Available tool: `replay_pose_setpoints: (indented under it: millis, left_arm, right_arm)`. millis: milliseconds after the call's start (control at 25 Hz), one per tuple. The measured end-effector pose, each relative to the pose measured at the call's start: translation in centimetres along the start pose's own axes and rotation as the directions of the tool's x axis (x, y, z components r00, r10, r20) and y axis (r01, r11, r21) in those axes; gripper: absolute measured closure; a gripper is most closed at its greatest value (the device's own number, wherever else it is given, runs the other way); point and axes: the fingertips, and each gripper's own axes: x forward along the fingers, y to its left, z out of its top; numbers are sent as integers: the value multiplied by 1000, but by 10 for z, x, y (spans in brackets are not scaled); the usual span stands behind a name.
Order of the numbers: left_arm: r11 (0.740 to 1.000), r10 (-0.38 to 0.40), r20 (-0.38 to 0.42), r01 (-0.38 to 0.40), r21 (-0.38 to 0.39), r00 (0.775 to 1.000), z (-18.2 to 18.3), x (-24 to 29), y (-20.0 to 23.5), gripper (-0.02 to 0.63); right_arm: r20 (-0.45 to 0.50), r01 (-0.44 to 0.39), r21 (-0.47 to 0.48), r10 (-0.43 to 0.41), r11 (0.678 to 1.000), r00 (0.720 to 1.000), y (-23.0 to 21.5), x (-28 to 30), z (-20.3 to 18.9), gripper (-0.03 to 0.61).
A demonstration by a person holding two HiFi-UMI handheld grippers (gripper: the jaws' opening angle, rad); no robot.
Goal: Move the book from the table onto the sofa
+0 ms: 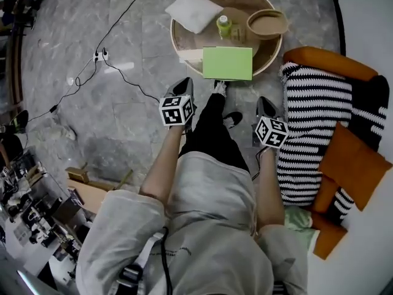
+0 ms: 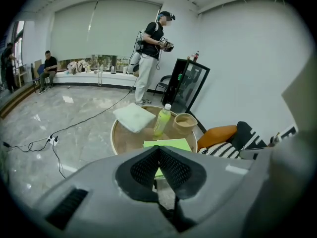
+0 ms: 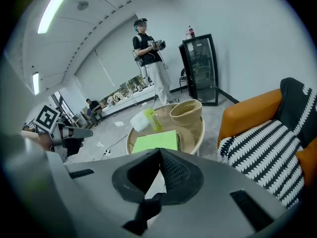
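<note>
A light green book (image 1: 227, 62) lies flat at the near edge of the round wooden table (image 1: 175, 43). Both grippers hang short of the table with nothing in them. My left gripper (image 1: 186, 83) is shut, below and left of the book. My right gripper (image 1: 265, 103) is shut too, below and right of the book, close to the sofa's striped throw (image 1: 313, 121). In the left gripper view the closed jaws' tip (image 2: 158, 150) overlaps the book (image 2: 168, 144). The right gripper view has the shut tip (image 3: 160, 152) just under the book (image 3: 156, 141).
On the table stand a green bottle (image 1: 223, 26), a tan bowl (image 1: 267, 23) and a white folded cloth (image 1: 193, 9). The orange sofa (image 1: 328, 60) with an orange cushion (image 1: 353, 165) is at the right. Cables and a power strip (image 1: 98, 56) cross the floor; a person (image 2: 151, 53) stands beyond the table.
</note>
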Motion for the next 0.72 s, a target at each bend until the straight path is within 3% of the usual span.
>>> replay_pose_setpoints:
  millis: [400,560,720]
  left_arm:
    - [997,-27,-113,19,-73,993,-28,105,19,605]
    - [992,-91,-189,71,-109,978,-45,144,18,604]
    - [987,-108,-234,75,-145,966,-57,168,27,604]
  right_arm:
    - [-124,12,-3,-12,1000,992,-34,77,-4,571]
    - [-179,-11,-4,10,1000,984,-38,126,-5,571]
    - [-235,-40,-5,37,999,971,-38,165,-6,571]
